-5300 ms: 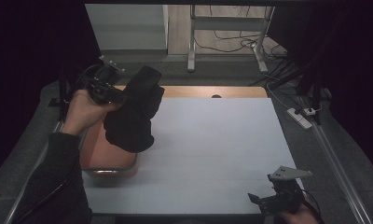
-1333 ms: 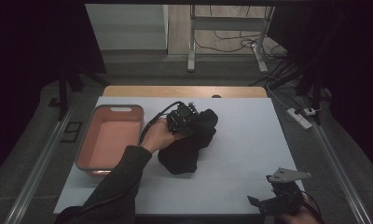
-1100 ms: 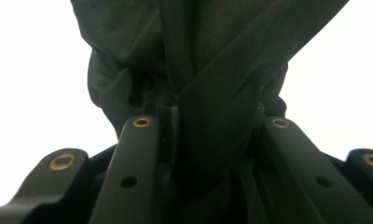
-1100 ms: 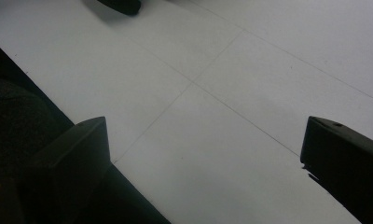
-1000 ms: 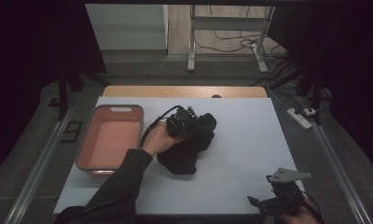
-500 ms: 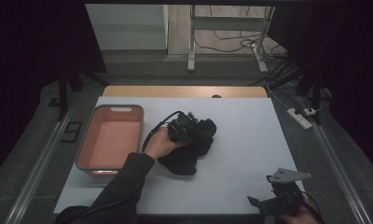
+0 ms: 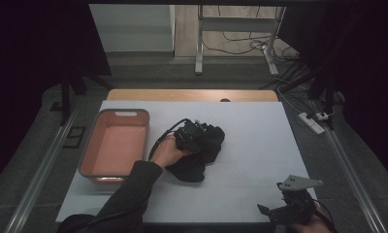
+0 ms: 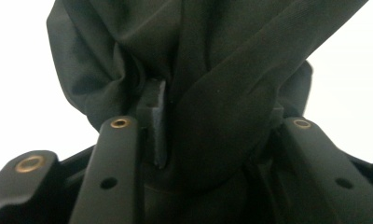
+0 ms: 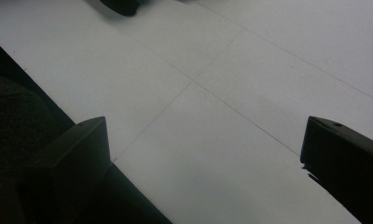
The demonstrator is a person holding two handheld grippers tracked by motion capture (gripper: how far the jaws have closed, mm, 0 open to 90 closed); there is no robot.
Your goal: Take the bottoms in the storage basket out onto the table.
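A crumpled black cloth (image 7: 204, 151) lies on the white table top (image 7: 260, 155) near its middle. My left gripper (image 7: 193, 136) is down on the cloth's upper left part. In the left gripper view the cloth (image 8: 222, 70) bunches up between the two black jaws of the left gripper (image 8: 210, 123). The jaws have just been opening and the fabric sits loosely between them, with the left pad's (image 8: 157, 126) inner face showing. My right gripper (image 7: 272, 212) rests at the table's front right edge. Its jaws stand wide apart in the right gripper view (image 9: 203, 154) over bare table.
A salmon-pink tray (image 7: 146, 132) with a grey rim stands to the left of the cloth, nothing in it. A wooden strip (image 7: 192, 95) runs along the table's far edge. A power strip (image 7: 312, 122) and cables lie on the floor at the right.
Several seconds ago the left gripper held the cloth over the tray. It has since carried it right and lowered it onto the table; over the last second its jaws have loosened. The right gripper has stayed put.
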